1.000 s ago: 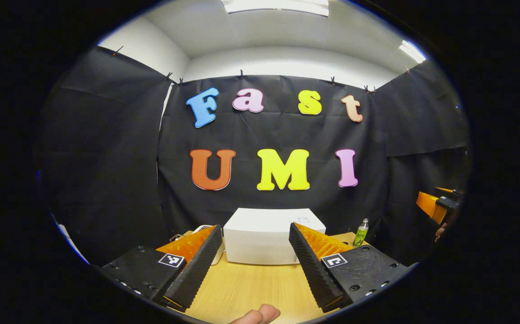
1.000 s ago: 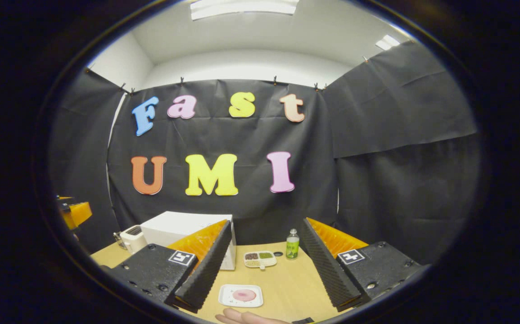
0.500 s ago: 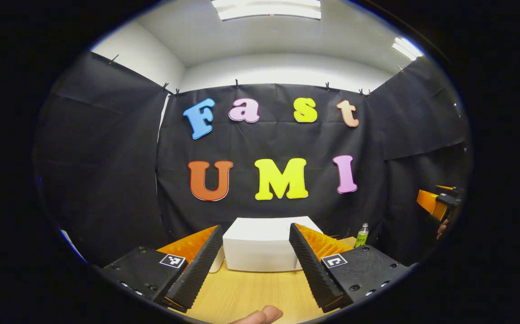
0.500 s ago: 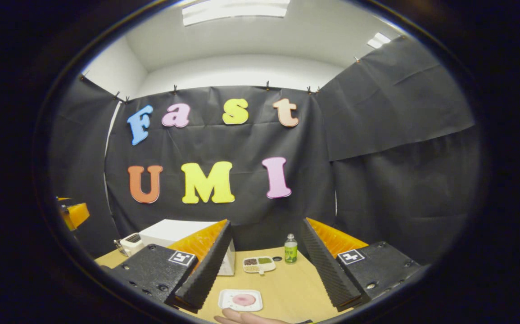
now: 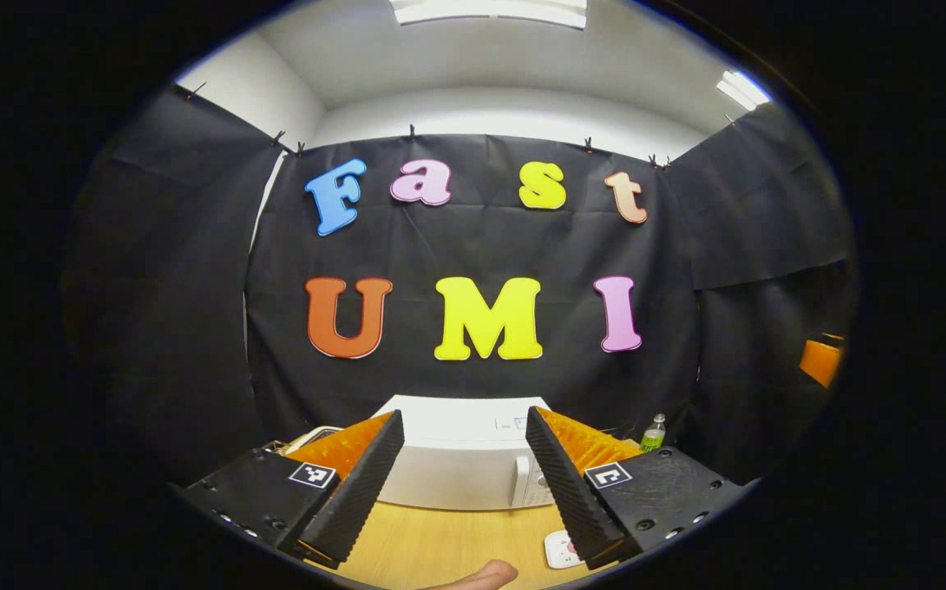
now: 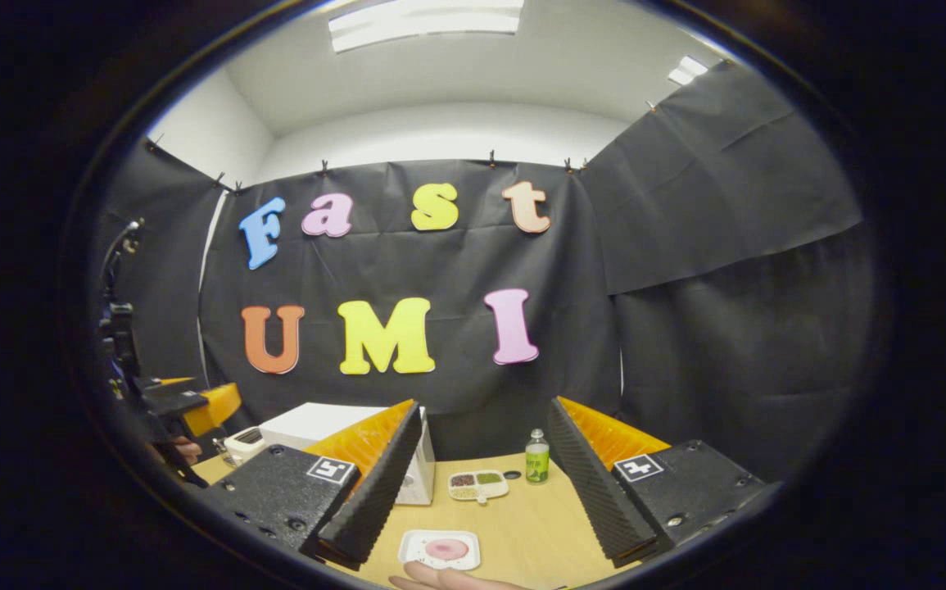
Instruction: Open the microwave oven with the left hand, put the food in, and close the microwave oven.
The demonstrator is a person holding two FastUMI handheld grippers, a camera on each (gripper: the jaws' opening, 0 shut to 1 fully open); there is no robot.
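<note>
On the table (image 5: 440,541), the microwave (image 5: 456,467) sits shut ahead of your left gripper (image 5: 464,483), its fingers spread. Your right gripper (image 6: 481,492), also spread, hovers over the food (image 6: 445,549). No writing is readable.

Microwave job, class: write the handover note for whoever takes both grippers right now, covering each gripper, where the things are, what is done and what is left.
Left gripper: open, holding nothing, pointed at the white microwave across the wooden table.
Right gripper: open, holding nothing, above the plate of food.
Microwave door looks closed. A divided snack tray and a green bottle stand behind the plate.
Done: nothing yet.
Left: open the door with the left gripper, put the plate inside, close.
</note>
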